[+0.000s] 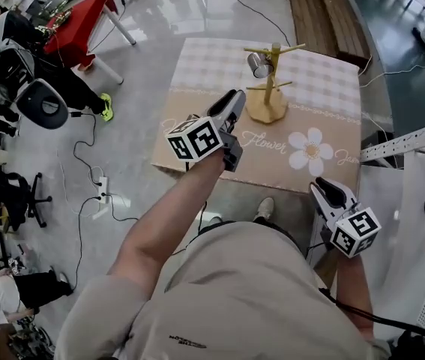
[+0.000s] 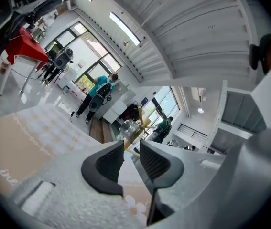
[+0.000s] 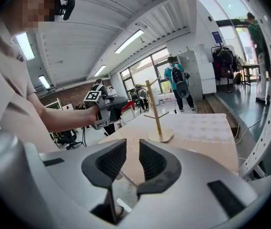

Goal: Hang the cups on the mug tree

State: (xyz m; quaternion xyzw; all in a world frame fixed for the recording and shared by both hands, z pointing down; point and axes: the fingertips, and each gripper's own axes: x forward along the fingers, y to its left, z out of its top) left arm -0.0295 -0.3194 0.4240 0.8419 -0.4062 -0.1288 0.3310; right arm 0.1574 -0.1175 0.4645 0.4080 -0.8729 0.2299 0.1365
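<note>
Table (image 1: pixel 332 137) fills frame centre, and mug tree (image 1: pixel 270 81) stands on it, upper centre. Left gripper (image 1: pixel 236 100) and right gripper (image 1: pixel 318 188): jaws apart, empty. Cup (image 1: pixel 259 64) hangs on tree's left peg. Apparently glass: light, rigid, slippery, breakable. Grip across the wall.

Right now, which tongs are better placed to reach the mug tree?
Left. The left tongs, open and empty, hover over the table near the mug tree; the right tongs are off it.
</note>
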